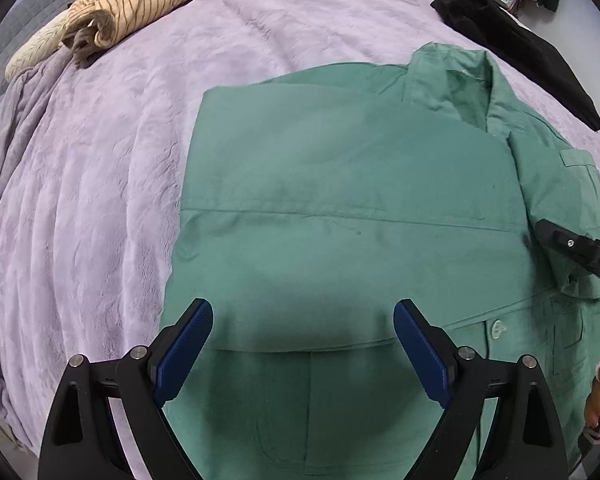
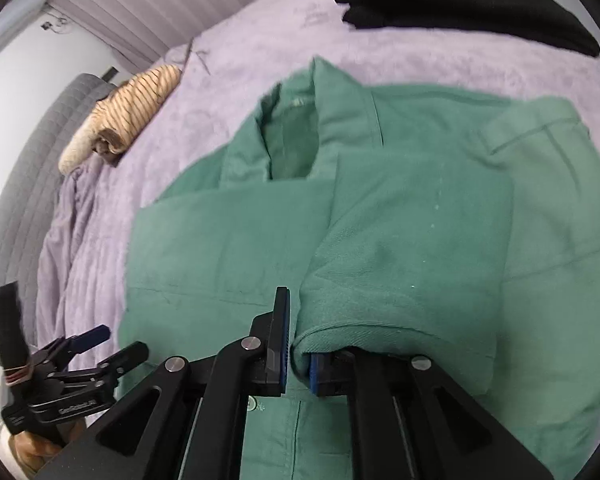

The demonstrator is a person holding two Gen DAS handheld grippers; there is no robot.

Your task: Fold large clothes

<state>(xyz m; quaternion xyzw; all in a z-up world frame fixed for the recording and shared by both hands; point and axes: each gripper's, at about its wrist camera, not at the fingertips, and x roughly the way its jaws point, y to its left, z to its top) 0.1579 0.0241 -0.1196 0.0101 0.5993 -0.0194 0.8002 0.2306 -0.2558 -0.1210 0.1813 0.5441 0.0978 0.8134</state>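
A large green button shirt lies on the lilac blanket, its left side folded inward, collar at the far right. My left gripper is open and empty, hovering just above the shirt's folded lower part. My right gripper is shut on a folded edge of the green shirt, a fold of cloth pinched between the blue pads. In the left wrist view the right gripper enters from the right edge. In the right wrist view the left gripper shows at the lower left, open.
A rolled tan striped garment lies at the far left of the blanket, next to a grey quilted headboard. Black clothes lie at the far right, also in the right wrist view.
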